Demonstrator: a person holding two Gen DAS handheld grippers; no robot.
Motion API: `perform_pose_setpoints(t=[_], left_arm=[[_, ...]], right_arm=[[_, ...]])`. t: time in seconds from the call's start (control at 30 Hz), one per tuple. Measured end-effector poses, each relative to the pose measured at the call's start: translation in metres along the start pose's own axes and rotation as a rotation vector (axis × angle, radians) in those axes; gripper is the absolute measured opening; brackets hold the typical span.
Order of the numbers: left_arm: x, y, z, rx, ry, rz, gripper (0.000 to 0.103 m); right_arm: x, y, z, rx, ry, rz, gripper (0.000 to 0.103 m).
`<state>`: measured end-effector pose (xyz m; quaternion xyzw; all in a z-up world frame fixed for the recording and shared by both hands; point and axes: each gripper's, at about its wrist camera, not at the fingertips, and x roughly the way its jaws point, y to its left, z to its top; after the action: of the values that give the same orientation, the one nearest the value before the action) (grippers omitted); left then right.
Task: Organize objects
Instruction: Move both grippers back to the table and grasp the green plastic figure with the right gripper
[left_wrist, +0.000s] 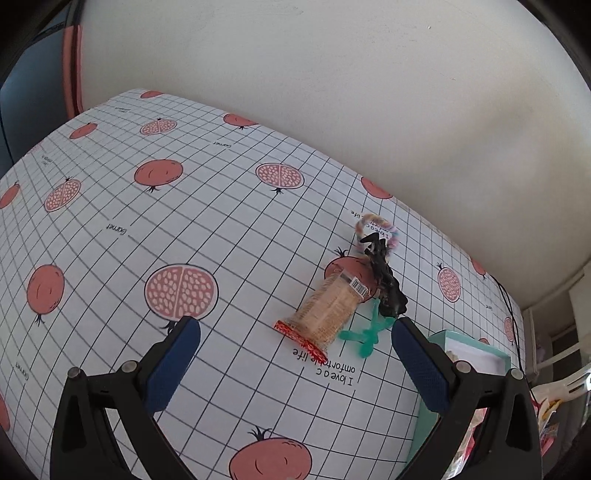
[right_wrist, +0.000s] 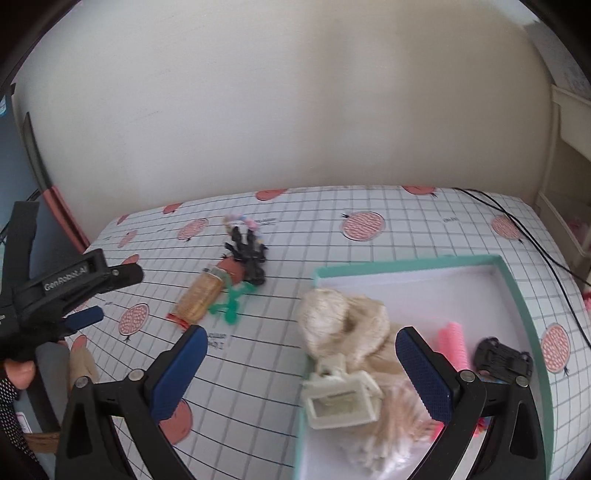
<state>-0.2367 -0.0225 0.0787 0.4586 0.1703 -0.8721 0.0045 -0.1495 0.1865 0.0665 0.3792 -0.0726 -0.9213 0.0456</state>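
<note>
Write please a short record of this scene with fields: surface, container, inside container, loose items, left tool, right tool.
surface: white grid tablecloth with pomegranate print
container: open mint-green cardboard box
inside container: cream fluffy scrunchie, cream plastic hair claw, pink hair roller, black toy car
loose items: clear toothpick jar lying down, green plastic clip, black hair claw, pastel hair tie
left tool: open, empty
right tool: open, empty
</note>
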Motion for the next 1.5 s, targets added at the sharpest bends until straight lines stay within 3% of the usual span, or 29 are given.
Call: perform_pose_setpoints(t=[0.27, 0.77, 0.97, 1.37, 1.5], left_arm=[[0.013, 0.007, 0.008, -0.003, 0.006, -0.041, 0.103], [0.055, 0.006, 0.012, 0.1, 0.057, -0.061, 0.103], [0.07, 0.008, 0.011, 0.114, 0.078, -0.079, 0.096], [0.084, 0.0, 0.016, 0.141, 0.088, -0.097, 0.095], [0.087, -0.002, 0.014, 0.142, 0.099, -0.109, 0.095]], right_arm=[[0.021, 0.023, 0.013, -0.01, 0.033, 0.023, 0.102], [0.095, 0.062, 0.017, -0.086, 0.164, 0.04, 0.081], [0.117, 0.063, 0.017, -0.077, 0.203, 0.04, 0.074], [0.144, 0.073, 0.013, -0.071, 0.224, 0.036, 0.064], [0.144, 0.074, 0.015, -0.059, 0.221, 0.043, 0.051]])
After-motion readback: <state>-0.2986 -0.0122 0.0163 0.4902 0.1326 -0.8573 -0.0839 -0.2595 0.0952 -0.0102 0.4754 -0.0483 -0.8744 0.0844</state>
